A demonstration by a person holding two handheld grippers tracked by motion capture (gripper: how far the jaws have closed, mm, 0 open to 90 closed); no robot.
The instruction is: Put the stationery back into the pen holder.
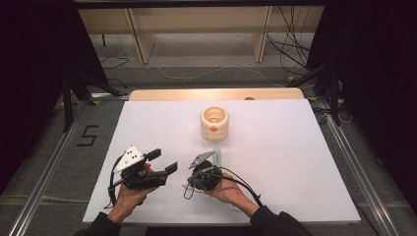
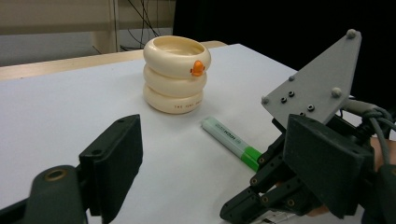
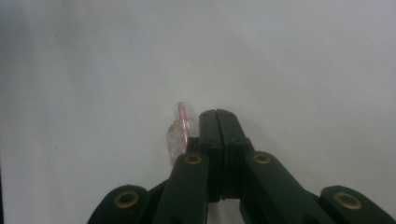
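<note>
A cream cup (image 1: 214,123) shaped like stacked rings, with a small orange knob, stands mid-table; the left gripper view shows the cup (image 2: 176,74) too. A green highlighter (image 1: 217,157) lies in front of it, and the same highlighter (image 2: 229,140) lies between the two grippers. My left gripper (image 1: 165,160) is held level and open, its jaws (image 2: 212,154) wide apart around nothing. My right gripper (image 1: 193,183) points down at the table, and its jaws (image 3: 217,114) are shut together. A clear pen with a pink core (image 3: 180,130) lies beside the right gripper's left jaw, outside the jaws.
The white tabletop (image 1: 275,162) stretches to the right and behind the cup. A wooden strip (image 1: 216,94) runs along its far edge. Cables lie on the floor (image 1: 206,73) beyond it, and metal rails (image 1: 44,177) run beside the table.
</note>
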